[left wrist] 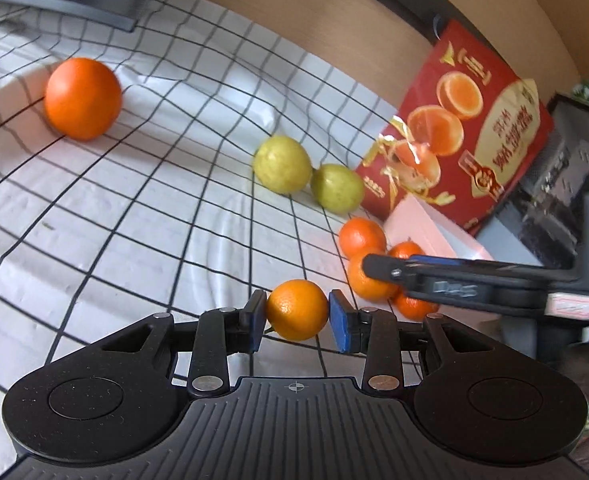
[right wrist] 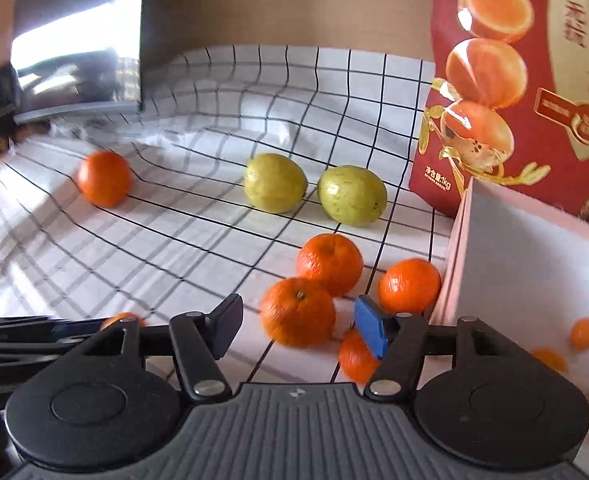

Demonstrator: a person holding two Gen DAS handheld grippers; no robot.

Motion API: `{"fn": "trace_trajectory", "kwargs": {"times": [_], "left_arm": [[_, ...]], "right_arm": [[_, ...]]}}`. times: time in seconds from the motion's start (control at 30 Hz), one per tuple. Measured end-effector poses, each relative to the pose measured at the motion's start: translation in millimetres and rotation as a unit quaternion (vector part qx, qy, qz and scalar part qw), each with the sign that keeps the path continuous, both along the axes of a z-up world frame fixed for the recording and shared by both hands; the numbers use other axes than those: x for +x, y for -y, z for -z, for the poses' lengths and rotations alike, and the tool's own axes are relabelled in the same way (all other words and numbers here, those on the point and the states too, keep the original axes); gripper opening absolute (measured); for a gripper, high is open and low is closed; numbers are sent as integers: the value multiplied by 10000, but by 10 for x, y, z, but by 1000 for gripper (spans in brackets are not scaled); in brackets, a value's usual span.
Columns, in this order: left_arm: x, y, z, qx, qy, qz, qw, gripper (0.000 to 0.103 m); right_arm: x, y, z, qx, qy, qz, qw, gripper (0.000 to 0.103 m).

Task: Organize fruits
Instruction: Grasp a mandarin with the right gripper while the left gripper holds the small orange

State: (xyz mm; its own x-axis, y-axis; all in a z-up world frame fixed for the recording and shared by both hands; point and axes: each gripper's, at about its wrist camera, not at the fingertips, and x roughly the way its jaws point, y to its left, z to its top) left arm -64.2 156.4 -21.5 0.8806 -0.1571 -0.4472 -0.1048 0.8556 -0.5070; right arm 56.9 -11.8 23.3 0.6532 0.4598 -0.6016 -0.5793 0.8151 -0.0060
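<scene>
My left gripper (left wrist: 297, 322) is shut on a small mandarin (left wrist: 297, 309), held just above the checked cloth (left wrist: 134, 220). My right gripper (right wrist: 299, 307) is open, a mandarin (right wrist: 297, 312) lying between its fingers with a gap on each side. Three more mandarins (right wrist: 329, 264) (right wrist: 409, 286) (right wrist: 356, 356) cluster around it. Two yellow-green fruits (right wrist: 275, 182) (right wrist: 352, 195) lie side by side behind them. A large orange (left wrist: 82, 98) sits alone at the far left. In the left wrist view the right gripper (left wrist: 374, 270) reaches in over the mandarin cluster (left wrist: 361, 238).
A pale pink open box (right wrist: 526, 264) stands at the right with small orange fruits (right wrist: 583, 334) inside. A red fruit bag (right wrist: 514, 80) stands behind it against the wall. A dark shiny panel (right wrist: 82, 52) stands at the back left.
</scene>
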Motion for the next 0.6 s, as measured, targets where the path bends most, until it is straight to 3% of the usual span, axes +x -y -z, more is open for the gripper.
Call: {"fn": "trace_trajectory", "kwargs": {"times": [0.13,0.3,0.37,0.6], "left_arm": [[-13,-21,7,-96,38,-53,9999,39],[-27,-28,9,-151,70,-68,9998,39],[-31,-31,12,-176,73,-70,9998,39],[-52,-12,0,-196,141,-30,9997,39]], "right_arm": [[104,-174,80,-302,206,26,9993,62],[216,-254,167,-338,-314,-17,9989,59],[164,-270,187,-455,-143,4,9989,47],[-303,12,11,-143,14,-411,9991,47]]}}
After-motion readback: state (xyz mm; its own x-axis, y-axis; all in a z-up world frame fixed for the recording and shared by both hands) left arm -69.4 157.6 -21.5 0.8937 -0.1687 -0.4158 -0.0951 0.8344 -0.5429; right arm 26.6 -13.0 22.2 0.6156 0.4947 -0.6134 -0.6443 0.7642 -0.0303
